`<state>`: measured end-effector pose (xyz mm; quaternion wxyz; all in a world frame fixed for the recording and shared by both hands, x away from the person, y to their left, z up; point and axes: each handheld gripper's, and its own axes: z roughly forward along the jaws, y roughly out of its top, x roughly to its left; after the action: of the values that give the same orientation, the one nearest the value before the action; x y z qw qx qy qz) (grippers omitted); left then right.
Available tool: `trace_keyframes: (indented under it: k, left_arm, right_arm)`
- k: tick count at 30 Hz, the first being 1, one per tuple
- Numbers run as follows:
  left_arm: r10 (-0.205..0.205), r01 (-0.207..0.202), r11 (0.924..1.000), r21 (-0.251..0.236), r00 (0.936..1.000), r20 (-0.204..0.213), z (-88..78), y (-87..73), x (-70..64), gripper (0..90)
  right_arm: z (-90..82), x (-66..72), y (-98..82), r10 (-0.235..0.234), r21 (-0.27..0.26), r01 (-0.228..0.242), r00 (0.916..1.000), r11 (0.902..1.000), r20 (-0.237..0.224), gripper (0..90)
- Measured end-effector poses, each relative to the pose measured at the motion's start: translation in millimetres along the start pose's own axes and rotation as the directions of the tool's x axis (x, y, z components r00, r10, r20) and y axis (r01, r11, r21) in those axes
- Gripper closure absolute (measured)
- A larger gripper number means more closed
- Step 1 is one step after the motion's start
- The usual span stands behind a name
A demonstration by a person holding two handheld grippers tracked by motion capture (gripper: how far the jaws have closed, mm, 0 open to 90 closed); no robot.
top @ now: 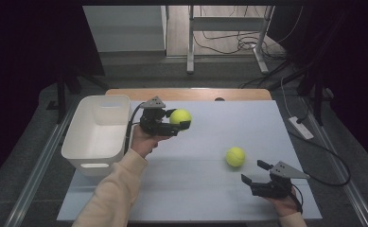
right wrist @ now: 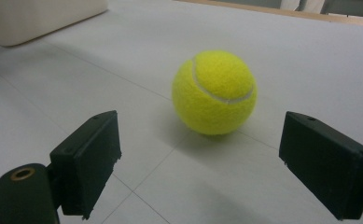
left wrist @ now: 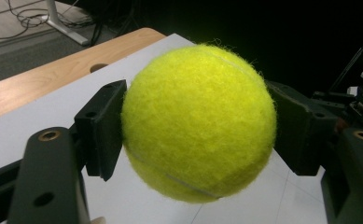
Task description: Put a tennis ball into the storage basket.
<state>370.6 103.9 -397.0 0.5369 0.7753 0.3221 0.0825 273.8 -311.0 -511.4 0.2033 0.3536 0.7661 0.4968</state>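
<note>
My left gripper [top: 180, 120] is shut on a yellow tennis ball [top: 180, 116], held above the white table just right of the white bin [top: 84, 142]. In the left gripper view the ball [left wrist: 198, 122] sits squeezed between both black pads [left wrist: 102, 128]. A second tennis ball [top: 235, 156] rests on the table at the right. My right gripper [top: 254, 172] stands open just short of it. In the right gripper view that ball [right wrist: 214, 92] lies on the table ahead of the wide-apart jaws, untouched.
The white bin stands at the table's left side and looks bare inside. A wooden strip [top: 191, 93] runs along the table's far edge. A power strip [top: 301, 127] and cables lie on the floor at the right.
</note>
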Motion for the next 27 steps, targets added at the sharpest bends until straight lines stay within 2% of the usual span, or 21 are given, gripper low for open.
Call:
trace_keyframes:
  k: [27]
  left_arm:
    - [-0.005, 0.002, 0.9977, -0.068, 0.9990, -0.045, -26.7, 5.9, 4.8, 27.2]
  right_arm:
    - [0.1, 0.2, -0.1, -0.002, 0.002, 0.002, 1.0000, 1.0000, 0.004, 12.7]
